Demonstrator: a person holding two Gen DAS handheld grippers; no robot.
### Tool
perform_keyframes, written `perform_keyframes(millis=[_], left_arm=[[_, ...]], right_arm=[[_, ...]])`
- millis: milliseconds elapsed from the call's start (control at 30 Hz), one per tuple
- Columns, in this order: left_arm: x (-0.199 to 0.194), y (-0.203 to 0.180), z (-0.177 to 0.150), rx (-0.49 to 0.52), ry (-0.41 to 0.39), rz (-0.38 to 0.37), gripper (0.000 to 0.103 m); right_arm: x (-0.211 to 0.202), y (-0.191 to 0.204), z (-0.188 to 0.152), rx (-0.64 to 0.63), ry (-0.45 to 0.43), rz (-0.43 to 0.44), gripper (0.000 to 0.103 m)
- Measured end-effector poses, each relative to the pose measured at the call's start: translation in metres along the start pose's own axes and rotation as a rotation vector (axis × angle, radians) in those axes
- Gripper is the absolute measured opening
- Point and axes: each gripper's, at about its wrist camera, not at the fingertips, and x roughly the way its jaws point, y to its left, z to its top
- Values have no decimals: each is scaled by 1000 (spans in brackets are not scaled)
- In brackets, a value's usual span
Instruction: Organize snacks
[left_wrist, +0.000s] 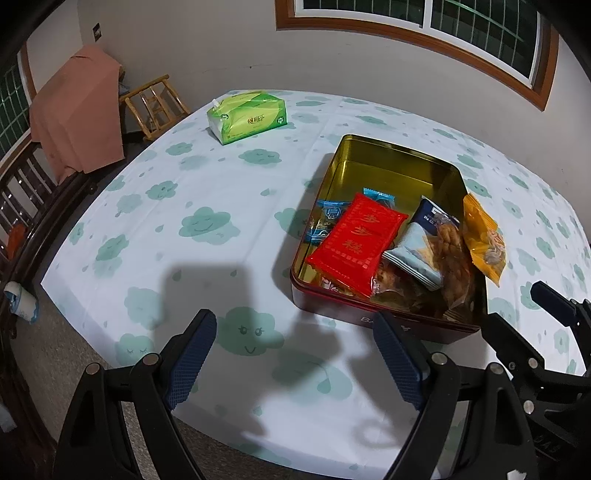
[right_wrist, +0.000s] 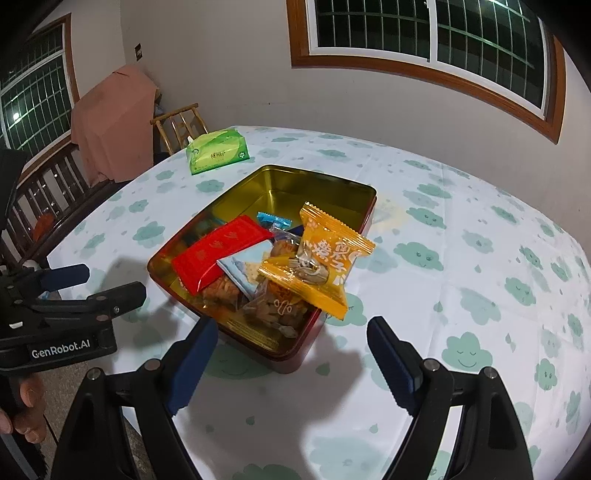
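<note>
A gold-lined red tin (left_wrist: 391, 155) (right_wrist: 325, 181) sits on the table and holds several snack packets. A red packet (left_wrist: 354, 240) (right_wrist: 218, 251) lies on top, beside a pale blue packet (left_wrist: 413, 251) (right_wrist: 236, 267) and small blue candies (left_wrist: 330, 214) (right_wrist: 275, 220). An orange packet (left_wrist: 482, 240) (right_wrist: 317, 266) leans over the tin's right rim. My left gripper (left_wrist: 295, 350) is open and empty, above the cloth left of the tin's near corner. My right gripper (right_wrist: 291, 354) is open and empty, just in front of the tin.
The table (left_wrist: 207, 177) (right_wrist: 461, 229) has a white cloth with green clouds. A green tissue pack (left_wrist: 247, 116) (right_wrist: 218, 151) lies at the far side. A wooden chair (left_wrist: 155, 103) and a bench with a pink cloth (left_wrist: 77, 114) stand left of the table.
</note>
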Motion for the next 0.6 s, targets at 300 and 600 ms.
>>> perform_keyframes(millis=[300,600], left_arm=[[1,-4,-2,9,3,0,85],[2,-5,-2,9,6,0,85]], right_arm=[[0,3,-3,-28,-11,-42,85],[6,4,-6,-32,24,-43,85]])
